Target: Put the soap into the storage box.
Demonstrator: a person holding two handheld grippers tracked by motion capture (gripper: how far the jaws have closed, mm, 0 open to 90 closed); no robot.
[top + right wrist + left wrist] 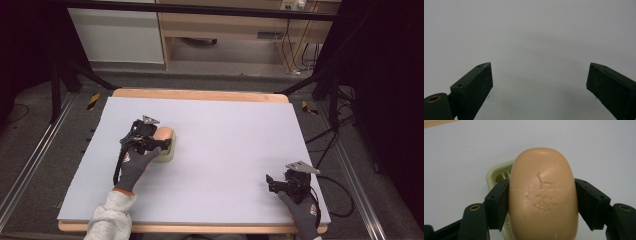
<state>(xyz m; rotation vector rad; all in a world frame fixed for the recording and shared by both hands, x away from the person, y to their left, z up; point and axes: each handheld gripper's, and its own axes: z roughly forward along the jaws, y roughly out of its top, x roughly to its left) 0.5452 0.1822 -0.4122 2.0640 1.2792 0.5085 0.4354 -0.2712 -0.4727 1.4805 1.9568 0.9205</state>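
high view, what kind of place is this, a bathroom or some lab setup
Most likely a lab or recording station: a bare white table inside a dark frame, loose cables on the floor, and hand-held grippers, the left gripper clamping a soap bar.

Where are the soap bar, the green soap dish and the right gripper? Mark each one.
soap bar (pixel 543 197): left gripper view, its embossed top face.
green soap dish (pixel 496 172): left gripper view, its left rim.
right gripper (pixel 539 85): right gripper view, midway between its fingertips.

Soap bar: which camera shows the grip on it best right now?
The left gripper view: the soap bar sits large between both jaws, above the green dish. The high view shows it small, partly behind the left gripper.
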